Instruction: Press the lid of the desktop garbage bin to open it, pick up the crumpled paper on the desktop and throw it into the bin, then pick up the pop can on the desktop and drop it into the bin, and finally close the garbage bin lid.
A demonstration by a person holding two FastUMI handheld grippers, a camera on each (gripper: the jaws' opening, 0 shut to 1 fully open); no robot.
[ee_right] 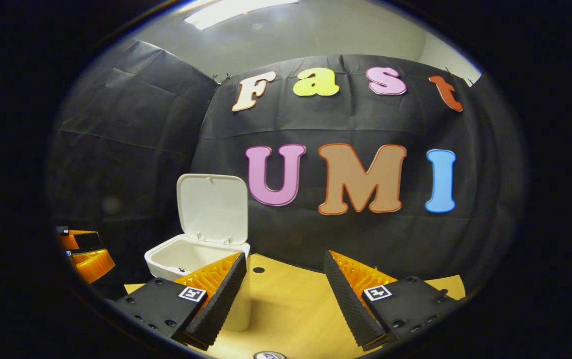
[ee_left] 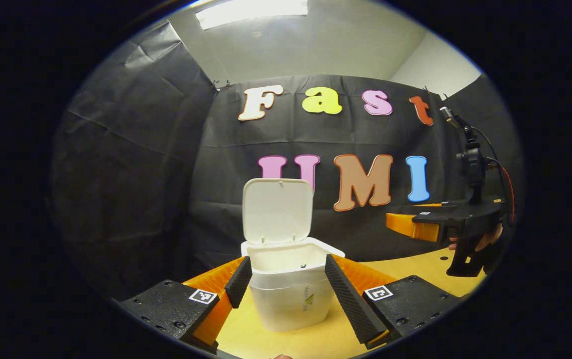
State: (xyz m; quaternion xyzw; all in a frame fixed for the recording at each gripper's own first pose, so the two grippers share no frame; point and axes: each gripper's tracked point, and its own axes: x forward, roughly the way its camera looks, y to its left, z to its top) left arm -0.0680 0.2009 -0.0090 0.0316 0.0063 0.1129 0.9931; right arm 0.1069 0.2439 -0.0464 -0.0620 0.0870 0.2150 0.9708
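1. Standing open at this moment, the bin (ee_left: 291, 289) is resting on the bench (ee_left: 415, 269), with its lid (ee_left: 277, 210) tipped up and back at 12 o'clock above the white rim.

2. Facing the bin head-on, the left hand-held gripper (ee_left: 288, 286) is released, its two pads lying either side of the bin body at 9 and 3 o'clock. Whether they are touching the walls cannot be told; they do not appear to be pressing.

3. Hanging in the air at 3 o'clock in the left gripper view, the right hand-held gripper (ee_left: 418, 227) is being held by a person's hand (ee_left: 475, 242), its fingers pointing toward 9 o'clock, toward the bin. In the right gripper view its own fingers are spread wide with nothing between them but bare bench: released.

4. Lying at 10 o'clock from the right hand-held gripper in its own view, the bin is partly behind that gripper's left-hand finger.

5. Showing at 6 o'clock, at the very bottom edge of the right gripper view, is a small round metallic rim, possibly the top of the pop can (ee_right: 269, 355); too little is showing to be certain. The crumpled paper cannot be placed.

6. Judging the coming move: if that rim is the can, it is standing upright, long axis vertical, below and close to the right hand-held gripper, which is the nearer of the two.
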